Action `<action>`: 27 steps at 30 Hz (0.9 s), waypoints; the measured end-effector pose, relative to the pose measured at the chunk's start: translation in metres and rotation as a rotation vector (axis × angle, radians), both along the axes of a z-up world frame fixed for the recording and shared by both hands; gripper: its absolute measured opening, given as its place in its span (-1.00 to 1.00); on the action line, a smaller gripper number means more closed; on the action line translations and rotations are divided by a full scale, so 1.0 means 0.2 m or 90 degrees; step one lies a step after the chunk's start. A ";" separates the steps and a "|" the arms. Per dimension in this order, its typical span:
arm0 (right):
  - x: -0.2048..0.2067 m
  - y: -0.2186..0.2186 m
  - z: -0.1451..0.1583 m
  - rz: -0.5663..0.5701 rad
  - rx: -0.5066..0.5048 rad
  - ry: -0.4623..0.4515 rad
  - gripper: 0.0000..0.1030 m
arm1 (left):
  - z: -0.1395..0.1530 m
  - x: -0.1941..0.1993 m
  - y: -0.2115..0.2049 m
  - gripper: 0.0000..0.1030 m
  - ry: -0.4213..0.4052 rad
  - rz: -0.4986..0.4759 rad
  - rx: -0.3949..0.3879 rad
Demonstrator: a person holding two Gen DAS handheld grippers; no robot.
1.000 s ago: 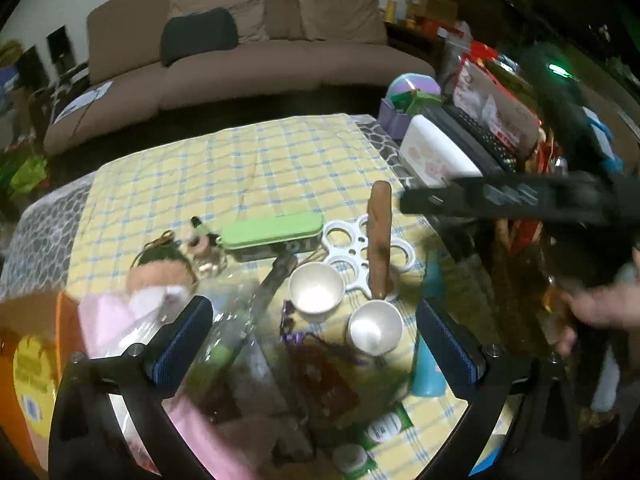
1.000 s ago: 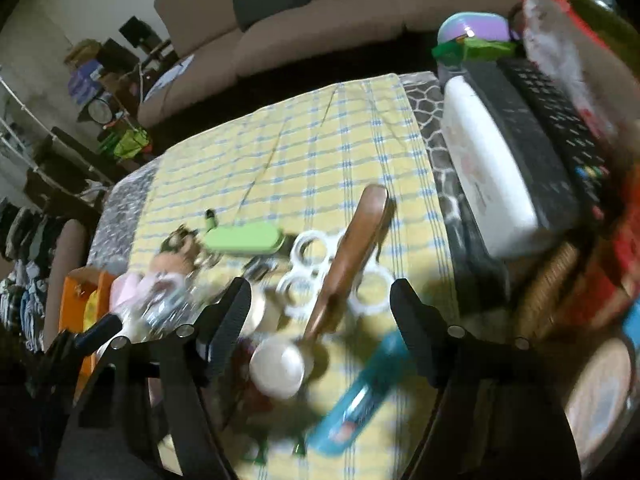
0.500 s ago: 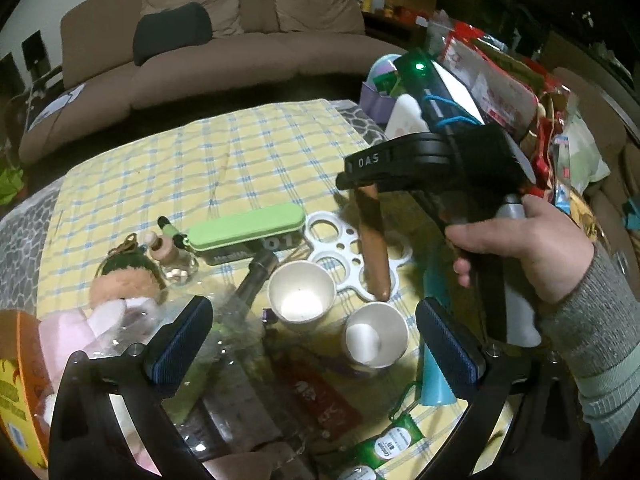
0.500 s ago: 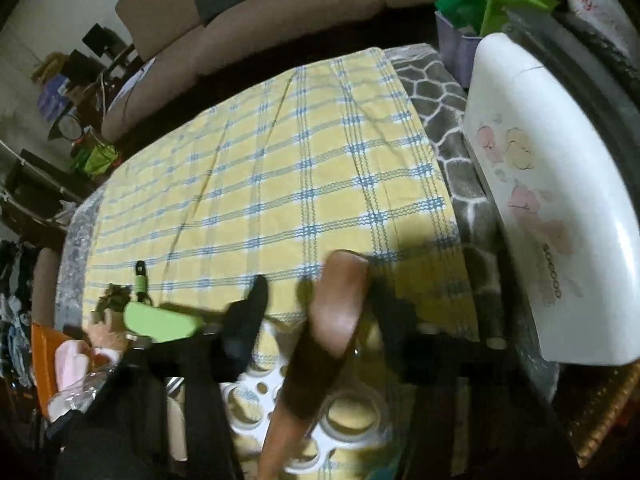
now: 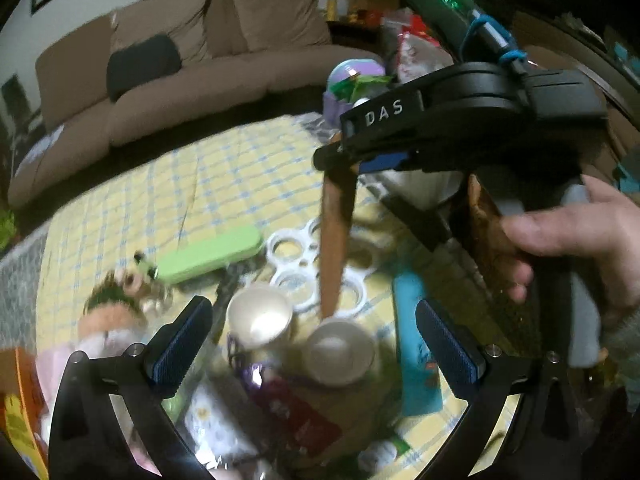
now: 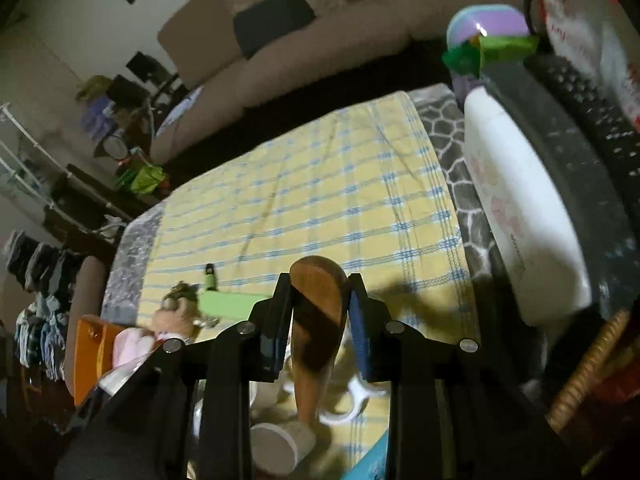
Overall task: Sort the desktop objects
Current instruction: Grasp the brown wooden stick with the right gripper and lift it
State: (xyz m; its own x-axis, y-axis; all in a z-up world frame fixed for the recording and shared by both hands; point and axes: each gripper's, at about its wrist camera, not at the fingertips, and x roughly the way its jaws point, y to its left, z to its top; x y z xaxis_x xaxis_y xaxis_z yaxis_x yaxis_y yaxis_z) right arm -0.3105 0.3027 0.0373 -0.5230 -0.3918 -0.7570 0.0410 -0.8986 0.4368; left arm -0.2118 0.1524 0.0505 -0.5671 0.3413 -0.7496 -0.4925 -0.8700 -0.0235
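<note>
The right gripper (image 6: pixel 320 312) clamped the wooden paddle (image 6: pixel 318 320) above two cups (image 5: pixel 260 316); the left gripper (image 5: pixel 316 344) hung open, a green case (image 5: pixel 208 254) beside.

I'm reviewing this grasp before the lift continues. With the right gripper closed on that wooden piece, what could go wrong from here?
1. The right gripper pinches the wooden piece near its top end, so the long lower part could swing or slip.
2. Its lower end hangs close to two paper cups and the white ring holder; a swing could tip or drag them.
3. The left gripper hovers open nearby, so the two could collide.
</note>
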 end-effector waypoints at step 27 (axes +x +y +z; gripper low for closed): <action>0.23 0.03 0.36 0.009 -0.059 0.040 -0.50 | 0.17 -0.17 0.12 -0.46 0.008 -0.079 0.037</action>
State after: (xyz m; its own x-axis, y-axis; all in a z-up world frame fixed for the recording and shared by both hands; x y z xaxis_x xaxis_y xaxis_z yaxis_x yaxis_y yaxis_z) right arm -0.2648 0.3093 0.1089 -0.5621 -0.4657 -0.6835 0.0825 -0.8539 0.5139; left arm -0.2452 0.1771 0.0847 -0.5276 0.4518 -0.7194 -0.5963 -0.8001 -0.0652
